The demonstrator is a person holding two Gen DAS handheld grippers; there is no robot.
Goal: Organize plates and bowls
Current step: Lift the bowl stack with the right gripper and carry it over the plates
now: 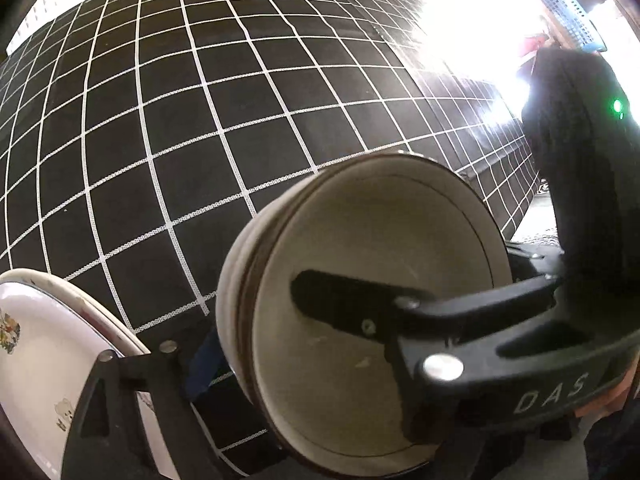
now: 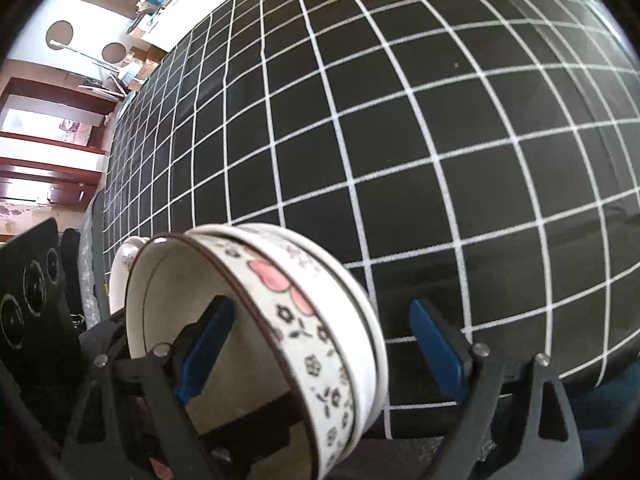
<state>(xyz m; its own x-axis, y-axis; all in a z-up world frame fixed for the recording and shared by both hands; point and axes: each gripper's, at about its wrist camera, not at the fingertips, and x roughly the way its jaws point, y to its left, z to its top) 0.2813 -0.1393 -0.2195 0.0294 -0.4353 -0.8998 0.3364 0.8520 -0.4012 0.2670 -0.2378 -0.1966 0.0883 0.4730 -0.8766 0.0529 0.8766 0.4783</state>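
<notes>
This looks like a lived-in home, probably a dining area. A table under a black checked cloth (image 2: 400, 140) carries flowered bowls (image 2: 280, 320) and plates (image 1: 40, 340), with red-brown wooden shelves (image 2: 48, 148) and cluttered boxes (image 2: 140, 64) along the white wall beyond.

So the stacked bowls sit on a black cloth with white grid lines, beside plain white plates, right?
Not plain: the left wrist view shows small printed figures on the plates. The stacked bowls do sit on the black gridded cloth.
</notes>
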